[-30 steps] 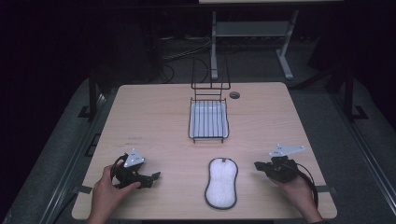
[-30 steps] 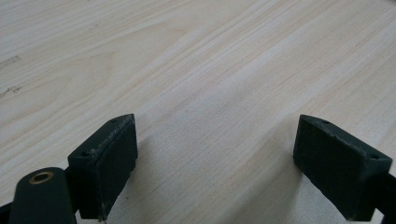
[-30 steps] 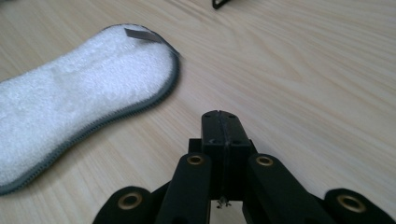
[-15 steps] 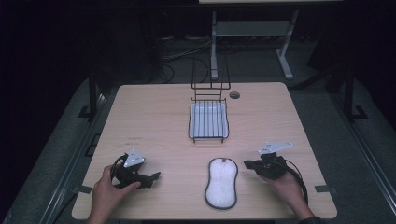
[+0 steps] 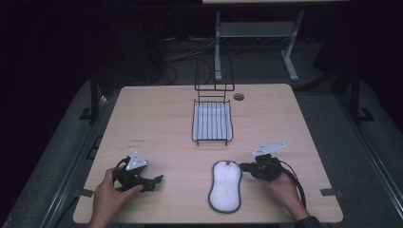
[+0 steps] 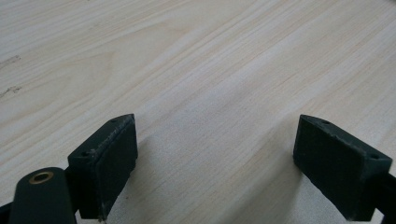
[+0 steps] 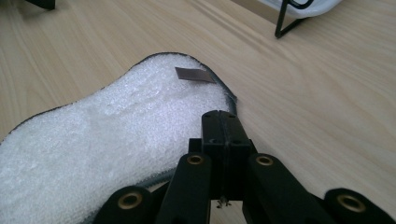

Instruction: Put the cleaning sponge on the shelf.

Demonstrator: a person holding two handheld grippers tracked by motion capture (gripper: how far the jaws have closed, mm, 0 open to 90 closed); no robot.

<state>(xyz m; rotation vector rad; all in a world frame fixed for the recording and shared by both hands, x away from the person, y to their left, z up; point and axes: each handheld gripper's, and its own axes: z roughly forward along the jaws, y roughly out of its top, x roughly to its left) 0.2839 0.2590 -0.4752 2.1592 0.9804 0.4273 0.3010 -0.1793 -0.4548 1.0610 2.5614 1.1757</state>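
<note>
A white fluffy pad (image 5: 225,186) with a dark rim lies flat near the table's front edge, right of centre. In the right gripper view the pad (image 7: 116,135) carries a small brown tag (image 7: 194,75) near its far end. My right gripper (image 5: 243,166) sits at the pad's right edge, held by a hand. Its jaws are pressed together just over the pad's rim (image 7: 223,119), with nothing visible between them. My left gripper (image 5: 157,180) rests at the front left of the table, well apart from the pad. It stands open over bare wood (image 6: 210,158).
A black wire rack (image 5: 212,121) holding a white tray stands at the middle of the table, beyond the pad; one of its legs (image 7: 289,23) shows in the right gripper view. A round cable hole (image 5: 238,96) lies near the far edge. A desk frame stands behind the table.
My right gripper has moved left and slightly forward until its tips reach the pad's right edge. The left gripper and the pad have stayed still.
</note>
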